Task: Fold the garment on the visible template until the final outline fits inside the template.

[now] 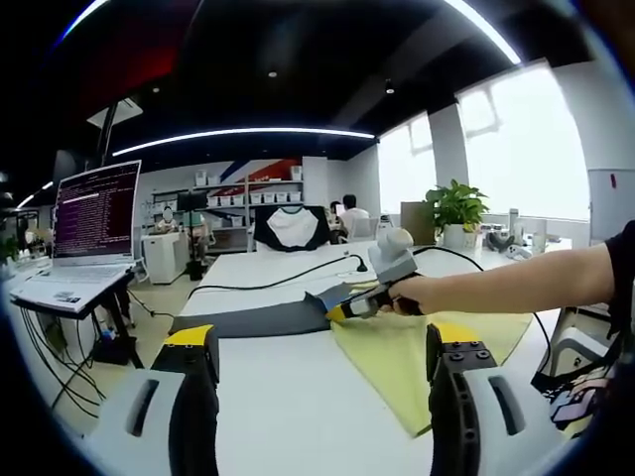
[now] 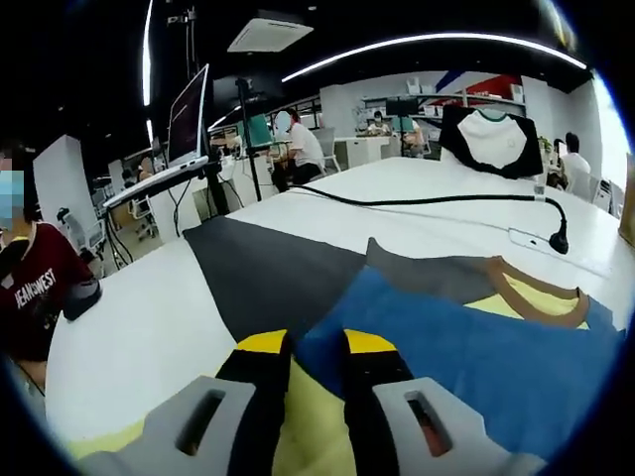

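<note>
Two grippers work over a white table [image 1: 288,397]. In the left gripper view, going from left to right: a laptop [image 1: 84,223] with a lit screen stands on a side desk, then the left gripper [image 1: 322,362] rises from the bottom with its yellow-tipped jaws well apart and nothing between them, hovering above bare tabletop. Beyond it lies the garment [image 1: 407,347], its dark grey sleeve [image 1: 248,320] stretched flat toward the left and its yellow body spread to the right. The right gripper [image 1: 342,309], held in a person's hand [image 1: 422,295], meets the cloth where sleeve and body join. A black cable [image 1: 268,283] runs across the table behind, and a potted plant [image 1: 456,210] stands farther right by the windows.

In the right gripper view, a seated person [image 2: 35,283] shows at the left edge (in a dark red shirt). The grey sleeve lies ahead, and the right gripper's jaws stand close together, pinching a blue-and-yellow fold of the garment. To the right sits the brown-edged collar [image 2: 531,288]; a black-and-white shirt [image 2: 491,139] hangs on display at the table's far end.
</note>
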`<state>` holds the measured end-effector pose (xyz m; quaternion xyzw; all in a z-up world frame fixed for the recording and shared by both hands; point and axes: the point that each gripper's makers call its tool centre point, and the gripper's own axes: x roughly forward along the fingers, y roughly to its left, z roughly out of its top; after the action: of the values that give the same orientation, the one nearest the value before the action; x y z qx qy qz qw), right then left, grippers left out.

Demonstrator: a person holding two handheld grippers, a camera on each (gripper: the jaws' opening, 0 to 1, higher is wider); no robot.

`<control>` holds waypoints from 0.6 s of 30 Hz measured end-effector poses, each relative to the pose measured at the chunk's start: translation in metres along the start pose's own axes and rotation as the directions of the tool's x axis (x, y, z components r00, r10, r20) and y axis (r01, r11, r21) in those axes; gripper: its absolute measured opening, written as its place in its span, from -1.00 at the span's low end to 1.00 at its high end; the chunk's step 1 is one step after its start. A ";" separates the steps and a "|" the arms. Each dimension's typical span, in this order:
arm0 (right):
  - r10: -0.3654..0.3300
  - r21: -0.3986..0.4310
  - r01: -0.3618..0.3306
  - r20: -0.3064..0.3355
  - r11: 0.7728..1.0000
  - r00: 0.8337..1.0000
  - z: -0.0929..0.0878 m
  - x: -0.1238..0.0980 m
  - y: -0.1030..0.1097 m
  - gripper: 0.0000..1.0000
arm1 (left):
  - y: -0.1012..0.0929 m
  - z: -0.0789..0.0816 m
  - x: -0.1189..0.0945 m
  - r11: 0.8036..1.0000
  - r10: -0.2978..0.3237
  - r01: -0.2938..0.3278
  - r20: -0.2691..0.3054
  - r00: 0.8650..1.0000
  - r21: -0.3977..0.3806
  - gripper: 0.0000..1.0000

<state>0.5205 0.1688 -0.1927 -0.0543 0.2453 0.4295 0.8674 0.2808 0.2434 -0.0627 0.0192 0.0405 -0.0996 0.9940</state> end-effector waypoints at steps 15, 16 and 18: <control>-0.013 -0.133 0.030 0.131 0.991 0.991 0.037 -0.039 -0.011 -0.14 | -0.004 -0.001 0.003 1.000 -0.009 0.009 0.004 1.000 -0.016 0.81; -0.004 -0.114 0.020 0.135 0.993 0.991 0.040 -0.044 -0.012 -0.14 | -0.005 0.000 0.003 1.000 -0.014 0.015 0.013 1.000 -0.022 0.81; -0.004 -0.112 0.020 0.145 0.993 0.989 0.045 -0.052 -0.014 -0.11 | -0.007 0.000 0.004 0.999 -0.031 0.031 0.018 0.999 -0.043 0.80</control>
<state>0.5218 0.1359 -0.1303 -0.0737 0.1568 0.4402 0.8810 0.2830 0.2361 -0.0633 -0.0039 0.0342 -0.1142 0.9929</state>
